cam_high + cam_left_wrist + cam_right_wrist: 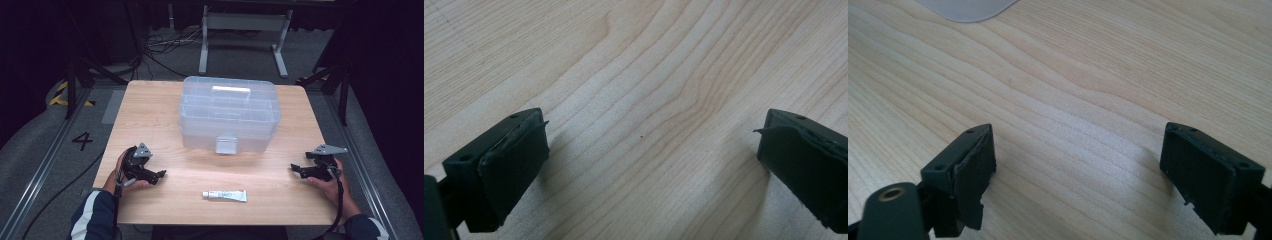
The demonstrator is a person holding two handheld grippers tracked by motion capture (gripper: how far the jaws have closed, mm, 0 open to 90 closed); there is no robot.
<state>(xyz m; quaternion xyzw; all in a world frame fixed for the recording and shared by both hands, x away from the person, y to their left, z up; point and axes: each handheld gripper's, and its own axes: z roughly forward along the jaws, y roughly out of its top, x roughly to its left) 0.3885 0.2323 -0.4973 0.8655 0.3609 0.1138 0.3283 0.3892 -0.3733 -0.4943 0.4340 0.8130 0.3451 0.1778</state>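
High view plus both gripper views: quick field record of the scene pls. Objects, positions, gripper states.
surface: wooden table
box: clear plastic storage box, lid closed, white handle on top, latch facing the person, centre-far on table
tube: small white tube, lying flat near front edge, apart from the box
left gripper: open, near table's left edge, holding nothing, bare wood between jaws
right gripper: open, near table's right edge, holding nothing
contact: neither gripper touches box or tube
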